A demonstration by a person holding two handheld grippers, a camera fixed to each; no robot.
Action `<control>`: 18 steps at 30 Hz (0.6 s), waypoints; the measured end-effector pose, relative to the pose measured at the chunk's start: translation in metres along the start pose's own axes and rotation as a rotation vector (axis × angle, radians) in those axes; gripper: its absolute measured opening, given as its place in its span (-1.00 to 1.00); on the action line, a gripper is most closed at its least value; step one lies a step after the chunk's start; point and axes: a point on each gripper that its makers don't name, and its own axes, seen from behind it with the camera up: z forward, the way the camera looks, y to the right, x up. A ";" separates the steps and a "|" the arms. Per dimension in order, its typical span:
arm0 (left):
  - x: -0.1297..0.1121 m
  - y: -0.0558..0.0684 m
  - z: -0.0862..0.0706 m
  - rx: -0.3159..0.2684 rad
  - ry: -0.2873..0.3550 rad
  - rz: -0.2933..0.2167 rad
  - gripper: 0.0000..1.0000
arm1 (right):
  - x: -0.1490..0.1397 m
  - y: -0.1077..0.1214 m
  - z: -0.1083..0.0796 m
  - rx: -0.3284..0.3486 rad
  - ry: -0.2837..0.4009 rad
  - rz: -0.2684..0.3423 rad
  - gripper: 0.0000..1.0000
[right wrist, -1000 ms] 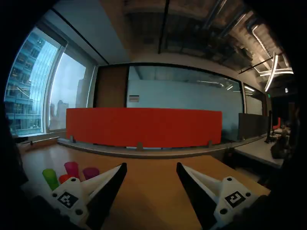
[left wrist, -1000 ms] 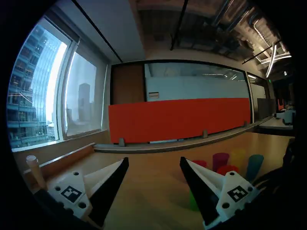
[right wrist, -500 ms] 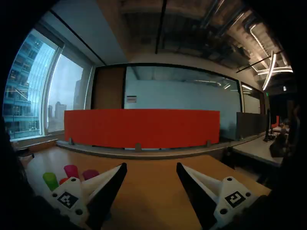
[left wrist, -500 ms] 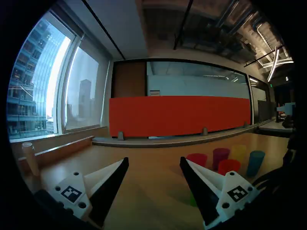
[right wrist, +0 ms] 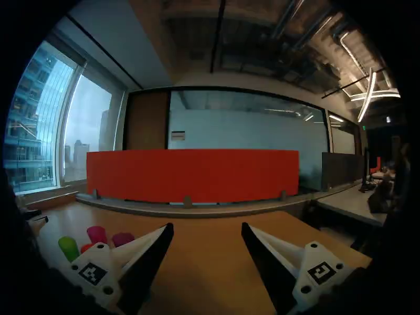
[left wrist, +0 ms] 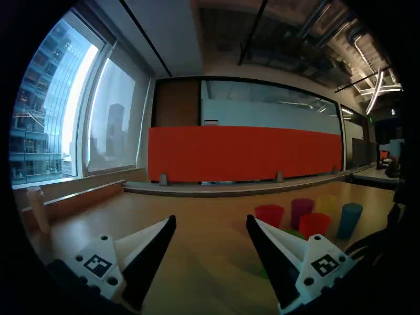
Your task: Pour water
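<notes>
Several coloured cups (left wrist: 314, 223) dot a wooden desk (left wrist: 210, 231) facing an orange partition (left wrist: 241, 155).

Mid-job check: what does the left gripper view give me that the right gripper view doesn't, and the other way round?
Left gripper view: a yellow cup and a blue cup on the right of the cup cluster, plus a tan capped cylinder by the window ledge.
Right gripper view: the green cup unobstructed, left of that gripper's finger.
Shared: the wooden table, the orange divider panel, and each camera's own gripper open and empty, the left gripper and the right gripper.
</notes>
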 end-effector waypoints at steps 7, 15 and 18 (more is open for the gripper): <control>-0.002 -0.002 0.000 0.004 -0.016 0.002 0.99 | -0.003 0.000 0.001 0.001 -0.002 -0.006 1.00; -0.003 -0.002 0.001 0.004 -0.017 0.003 0.98 | -0.005 -0.002 0.001 0.007 -0.006 -0.006 1.00; -0.003 -0.002 0.001 0.005 -0.019 0.004 0.99 | -0.005 -0.004 0.001 0.011 -0.003 -0.006 1.00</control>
